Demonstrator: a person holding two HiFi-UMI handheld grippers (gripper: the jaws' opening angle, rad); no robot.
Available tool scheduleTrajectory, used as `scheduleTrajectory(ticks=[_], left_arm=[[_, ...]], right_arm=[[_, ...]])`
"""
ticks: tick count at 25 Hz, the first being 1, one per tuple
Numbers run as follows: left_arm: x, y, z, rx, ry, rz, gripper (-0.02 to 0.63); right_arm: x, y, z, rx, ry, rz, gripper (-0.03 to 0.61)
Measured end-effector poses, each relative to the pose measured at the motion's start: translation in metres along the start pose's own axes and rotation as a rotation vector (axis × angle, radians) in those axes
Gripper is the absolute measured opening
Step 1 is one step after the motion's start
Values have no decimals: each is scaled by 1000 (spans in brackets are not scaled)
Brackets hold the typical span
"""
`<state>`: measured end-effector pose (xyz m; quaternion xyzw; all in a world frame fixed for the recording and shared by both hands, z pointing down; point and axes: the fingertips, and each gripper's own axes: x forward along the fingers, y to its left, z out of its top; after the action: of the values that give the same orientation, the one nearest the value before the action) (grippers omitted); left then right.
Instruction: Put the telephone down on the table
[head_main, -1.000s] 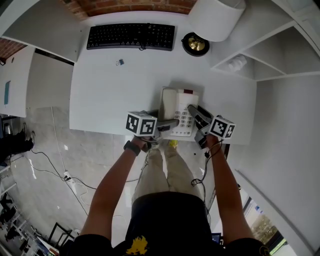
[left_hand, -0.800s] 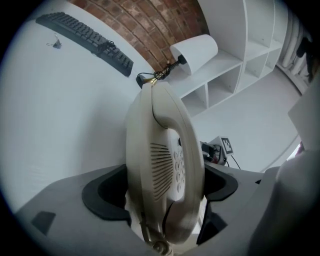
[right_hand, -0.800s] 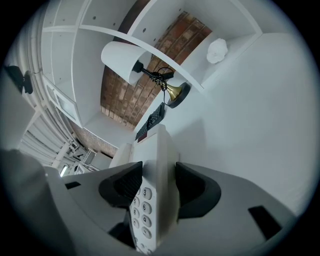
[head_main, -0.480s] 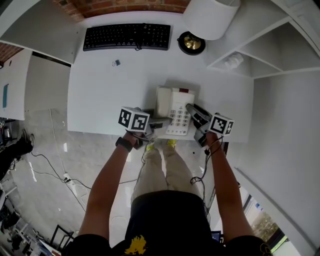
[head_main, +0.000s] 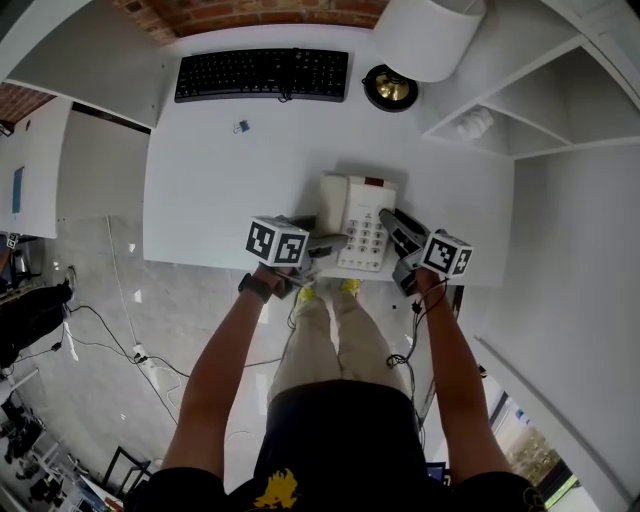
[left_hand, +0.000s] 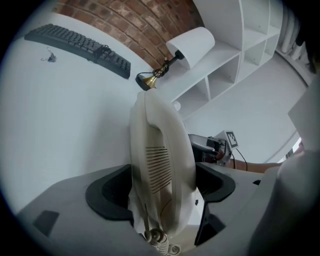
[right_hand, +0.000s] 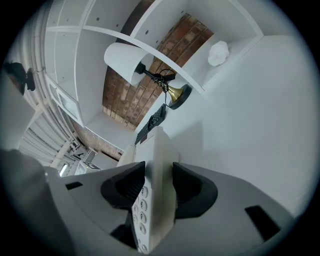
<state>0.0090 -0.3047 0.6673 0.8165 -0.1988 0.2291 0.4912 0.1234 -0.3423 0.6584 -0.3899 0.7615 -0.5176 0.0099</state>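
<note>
A white push-button telephone (head_main: 362, 225) stands on the white table (head_main: 230, 190) near its front edge, with the handset (head_main: 333, 205) in the cradle on its left side. My left gripper (head_main: 328, 243) reaches in from the left. Its jaws are closing on the handset (left_hand: 160, 160), which fills the gap, and both pads lie against its sides. My right gripper (head_main: 393, 228) comes in from the right and is shut on the phone body's right edge (right_hand: 157, 165), next to the keypad. A coiled cord (left_hand: 159, 241) shows below the handset.
A black keyboard (head_main: 262, 74) lies at the table's back edge, with a small binder clip (head_main: 240, 126) in front of it. A brass-footed lamp (head_main: 391, 88) with a white shade (head_main: 432, 35) stands at the back right. White shelves (head_main: 500, 120) border the table's right side.
The phone stays in the same spot on the table. Both grippers remain at its sides, and the left gripper's cube has shifted only slightly.
</note>
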Motion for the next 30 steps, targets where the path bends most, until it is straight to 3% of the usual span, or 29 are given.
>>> scheduleTrajectory(ticks=[6,11,14,16,17,20,23,26,30], left_arm=[[-2,0,-1,4,22,-5,407],[-9,2,1,104,12,96,426],[-28,6,6,40,-62,132,412],[-45,8,13,-21,-151,175,366],[-53,6,15,-38,-194,198,332],[-74,-4,20,-35,-286,260,181],[-89,-19,17,12,-306,291,70],[-105,-36,18,60,-318,311,31],[-124,-59,33,127,-352,330,18]], right_arm=[[1,1,-1,-1,-6,-5,170],[0,0,2,-41,-31,-24,170],[-1,-3,1,-94,-48,-90,180],[-3,-5,-1,-86,-22,-141,243],[-8,-6,-2,-99,-6,-167,240],[-26,0,-1,-144,-4,-226,126],[-43,21,-5,-124,-38,-225,96],[-62,55,-1,-186,-79,-221,16],[-77,96,16,-307,-125,-210,-2]])
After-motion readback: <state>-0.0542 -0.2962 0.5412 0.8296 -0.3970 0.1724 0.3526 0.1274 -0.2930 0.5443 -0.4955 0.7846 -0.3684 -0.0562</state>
